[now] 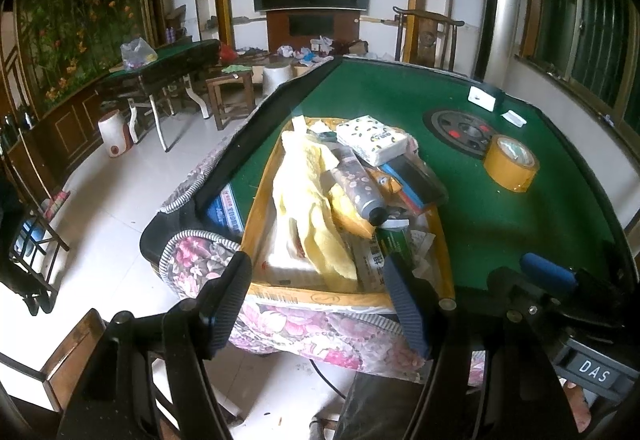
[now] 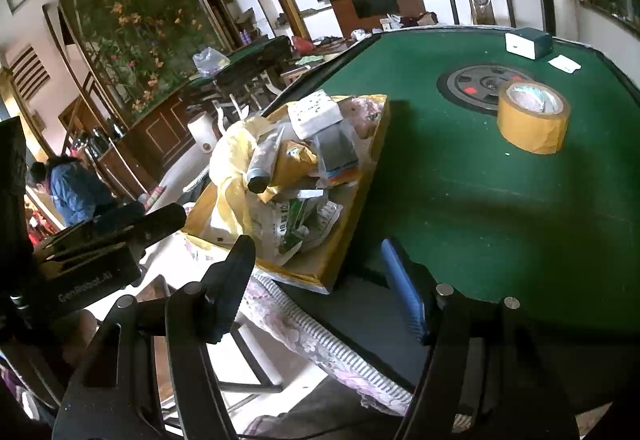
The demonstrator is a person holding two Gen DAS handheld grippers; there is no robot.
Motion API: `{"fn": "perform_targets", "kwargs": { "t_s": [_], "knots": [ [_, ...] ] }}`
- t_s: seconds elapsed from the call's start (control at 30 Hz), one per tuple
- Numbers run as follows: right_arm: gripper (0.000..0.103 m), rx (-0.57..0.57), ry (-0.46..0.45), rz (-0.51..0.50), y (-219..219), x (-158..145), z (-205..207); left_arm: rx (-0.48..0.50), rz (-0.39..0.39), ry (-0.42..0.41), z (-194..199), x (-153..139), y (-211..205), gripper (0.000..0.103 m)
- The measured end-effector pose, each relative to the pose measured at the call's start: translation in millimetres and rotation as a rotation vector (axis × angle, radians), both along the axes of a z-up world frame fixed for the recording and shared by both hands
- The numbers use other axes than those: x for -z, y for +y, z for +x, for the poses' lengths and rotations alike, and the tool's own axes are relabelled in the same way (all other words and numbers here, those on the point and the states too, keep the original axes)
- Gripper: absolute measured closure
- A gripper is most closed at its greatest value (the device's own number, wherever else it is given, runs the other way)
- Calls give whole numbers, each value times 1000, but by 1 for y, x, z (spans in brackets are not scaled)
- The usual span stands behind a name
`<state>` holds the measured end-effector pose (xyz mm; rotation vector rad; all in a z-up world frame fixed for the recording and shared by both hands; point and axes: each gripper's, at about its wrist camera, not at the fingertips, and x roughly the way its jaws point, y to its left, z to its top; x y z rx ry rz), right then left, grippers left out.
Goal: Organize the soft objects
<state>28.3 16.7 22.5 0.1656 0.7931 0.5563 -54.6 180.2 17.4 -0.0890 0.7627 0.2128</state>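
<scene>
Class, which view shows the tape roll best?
The right wrist view: the tape roll is larger and sharper there, with its hollow core visible. The left wrist view shows it smaller, toward the right edge.

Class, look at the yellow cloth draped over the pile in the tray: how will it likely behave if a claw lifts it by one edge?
The yellow cloth lies in folds, so it is probably floppy and would hang and stretch out. It looks thin, so likely light. It drapes against the dark bottle, so lifting may drag or tip that.
</scene>
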Motion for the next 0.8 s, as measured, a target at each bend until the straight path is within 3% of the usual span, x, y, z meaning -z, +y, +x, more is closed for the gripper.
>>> {"fn": "perform_targets", "kwargs": {
  "t_s": [0.8],
  "knots": [
    [37, 1, 20, -5, 2, 2, 3, -4, 1, 31, 10, 8, 3, 34]
  ]
}}
